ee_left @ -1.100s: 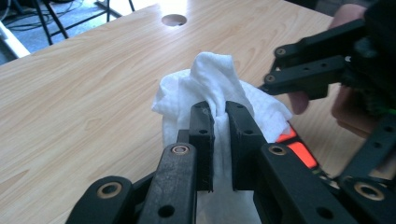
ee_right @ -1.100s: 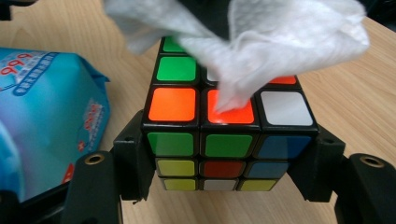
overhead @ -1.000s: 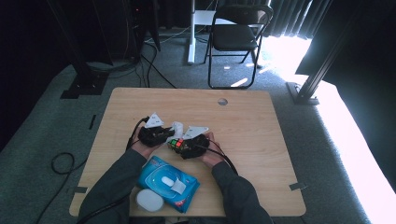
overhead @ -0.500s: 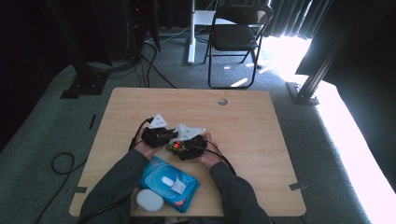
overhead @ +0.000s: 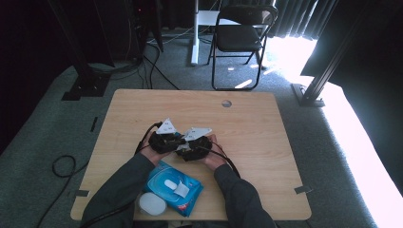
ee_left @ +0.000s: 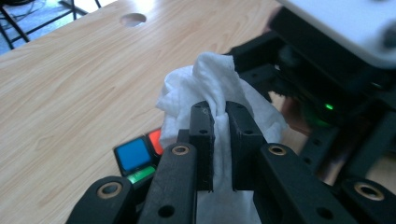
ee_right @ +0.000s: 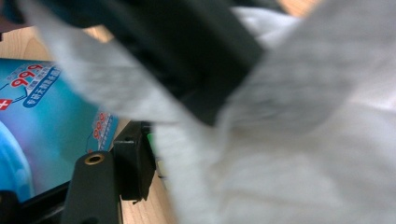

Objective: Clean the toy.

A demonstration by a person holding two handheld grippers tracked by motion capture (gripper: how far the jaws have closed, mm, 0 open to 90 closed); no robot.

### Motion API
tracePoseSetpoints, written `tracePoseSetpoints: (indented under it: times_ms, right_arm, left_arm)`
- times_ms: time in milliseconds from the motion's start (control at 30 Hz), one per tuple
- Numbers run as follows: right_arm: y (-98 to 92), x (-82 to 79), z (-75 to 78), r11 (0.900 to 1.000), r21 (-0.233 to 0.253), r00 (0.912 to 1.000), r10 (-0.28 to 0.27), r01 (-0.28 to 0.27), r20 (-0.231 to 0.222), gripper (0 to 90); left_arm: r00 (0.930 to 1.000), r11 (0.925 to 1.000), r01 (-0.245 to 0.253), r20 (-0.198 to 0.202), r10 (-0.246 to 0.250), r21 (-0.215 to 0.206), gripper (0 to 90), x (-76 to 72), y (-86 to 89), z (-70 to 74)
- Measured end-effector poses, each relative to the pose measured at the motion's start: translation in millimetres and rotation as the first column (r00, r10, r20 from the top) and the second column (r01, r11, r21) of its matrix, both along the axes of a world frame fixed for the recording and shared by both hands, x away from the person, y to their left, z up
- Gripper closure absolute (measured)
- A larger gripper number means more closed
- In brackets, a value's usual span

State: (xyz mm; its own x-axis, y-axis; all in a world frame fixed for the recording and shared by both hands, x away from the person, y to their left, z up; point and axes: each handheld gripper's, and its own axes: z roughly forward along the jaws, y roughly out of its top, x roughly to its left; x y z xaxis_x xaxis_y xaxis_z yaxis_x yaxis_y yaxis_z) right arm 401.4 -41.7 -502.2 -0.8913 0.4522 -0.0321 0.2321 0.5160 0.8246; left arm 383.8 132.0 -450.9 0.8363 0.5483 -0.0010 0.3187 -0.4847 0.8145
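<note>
Pale wooden worktop [overhead: 266,123]: my left gripper [ee_left: 219,140] pinches a crumpled white wipe [ee_left: 210,88], now drawn nearer me, over a multicoloured puzzle cube [ee_left: 137,156]; wiping continues. Right gripper [overhead: 197,147] adjoining, fingers' state unclear. Blue wipe packet [overhead: 173,186] behind.

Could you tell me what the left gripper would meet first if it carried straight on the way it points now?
Probably the right gripper, close ahead beyond the white wipe that the left gripper clamps; depth is uncertain.
</note>
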Motion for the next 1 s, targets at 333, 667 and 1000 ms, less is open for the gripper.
tracePoseSetpoints:
  times_ms: [333, 667, 1000]
  right_arm:
    - [-11.7, 2.5, 0.5, 1.000, 0.012, 0.9996, -0.028, 0.028, -0.005, 34.1]
    - [-18.8, 6.8, -0.2, 0.997, 0.010, 0.9970, -0.077, 0.077, -0.012, 34.1]
    - [-21.2, 8.6, 0.5, 0.994, 0.036, 0.9942, -0.102, 0.103, -0.035, 34.1]
  left_arm:
    - [0.9999, 0.9999, -0.015, 0.000, 0.015, -0.007, 82.2, -1.3, 12.3, -0.8]
    - [0.9991, 0.9991, -0.041, -0.008, 0.041, 0.007, 83.0, -0.7, 25.3, -3.6]
    - [0.9991, 0.9985, -0.041, -0.007, 0.042, 0.035, 83.4, -2.4, 25.6, -7.4]
